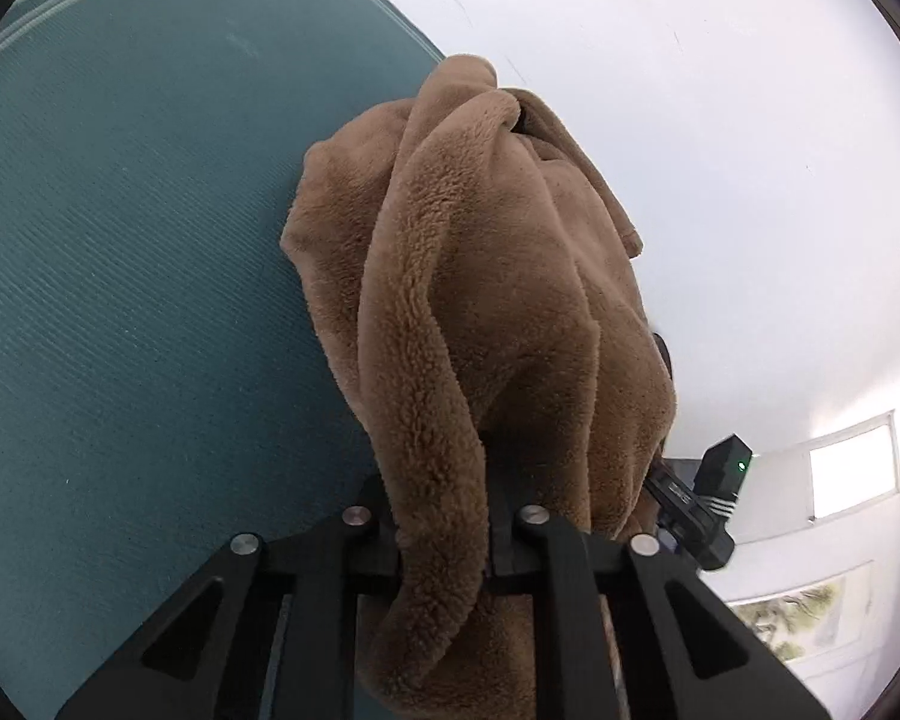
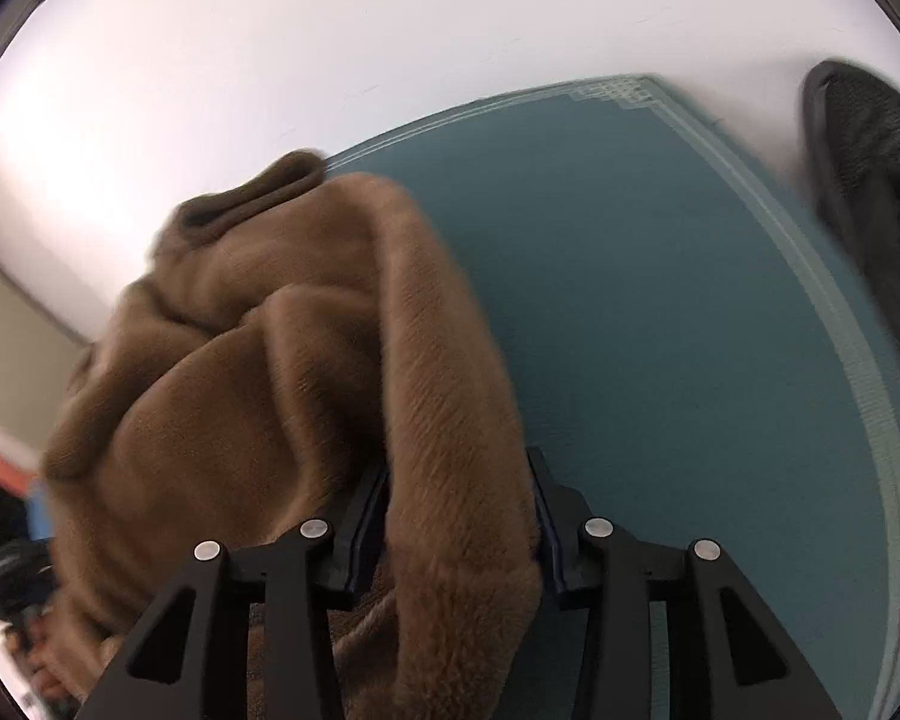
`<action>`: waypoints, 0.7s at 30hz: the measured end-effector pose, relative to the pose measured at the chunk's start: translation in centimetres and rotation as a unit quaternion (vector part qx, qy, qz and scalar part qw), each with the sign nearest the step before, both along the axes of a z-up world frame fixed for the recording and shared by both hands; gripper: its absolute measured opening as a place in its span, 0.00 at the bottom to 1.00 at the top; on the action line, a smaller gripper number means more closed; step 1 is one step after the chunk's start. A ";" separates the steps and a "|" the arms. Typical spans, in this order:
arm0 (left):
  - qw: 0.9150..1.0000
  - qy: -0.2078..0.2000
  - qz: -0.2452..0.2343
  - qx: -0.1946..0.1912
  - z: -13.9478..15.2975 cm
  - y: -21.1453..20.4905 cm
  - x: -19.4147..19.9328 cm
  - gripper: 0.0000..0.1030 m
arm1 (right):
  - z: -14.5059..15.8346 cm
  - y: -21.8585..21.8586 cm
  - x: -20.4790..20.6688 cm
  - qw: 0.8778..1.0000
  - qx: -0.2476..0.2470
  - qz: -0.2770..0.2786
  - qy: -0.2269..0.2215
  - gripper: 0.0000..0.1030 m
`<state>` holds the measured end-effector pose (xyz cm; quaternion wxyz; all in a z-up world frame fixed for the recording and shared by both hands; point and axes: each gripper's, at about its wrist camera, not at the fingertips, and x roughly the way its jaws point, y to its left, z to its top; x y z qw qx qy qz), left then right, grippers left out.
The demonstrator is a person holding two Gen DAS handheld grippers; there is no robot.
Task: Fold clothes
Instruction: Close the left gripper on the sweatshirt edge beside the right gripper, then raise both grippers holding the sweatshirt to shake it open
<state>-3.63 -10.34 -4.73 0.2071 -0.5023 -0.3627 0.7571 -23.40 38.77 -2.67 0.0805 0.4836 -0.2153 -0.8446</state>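
Far left: teal mat (image 1: 120,300) spread over a white counter (image 1: 690,120), bare where it shows. Just right of it, brown fleece garment (image 1: 498,300) hanging in loose bunched folds, lifted off the mat, no flat panel or crisp crease anywhere. Near edge pinched in the left claw (image 1: 444,534), clenched on a thick roll of fleece. Further right, another roll of the same garment clamped in the right claw (image 2: 459,534), likewise clenched on the cloth, teal mat and a dark mesh chair (image 2: 870,192) beyond. Judged from this: garment aloft between both claws, gathered rather than folded; no finished fold visible. Fits either a lift for spreading out or a carry mid-fold; cannot tell which. Neat folded stack yet to be seen.
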 end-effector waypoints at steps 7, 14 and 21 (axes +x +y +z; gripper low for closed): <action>0.996 0.072 0.032 0.039 5.9 -0.8 2.1 0.11 | -0.5 4.1 3.6 0.946 -0.319 0.041 0.038 0.19; 0.978 0.184 0.057 0.085 14.5 -3.7 7.8 0.11 | 7.0 5.6 10.4 0.866 -0.467 0.084 0.160 0.18; 0.942 0.308 0.078 0.110 23.4 -8.5 15.2 0.11 | 17.7 7.1 15.8 0.795 -0.507 0.124 0.309 0.18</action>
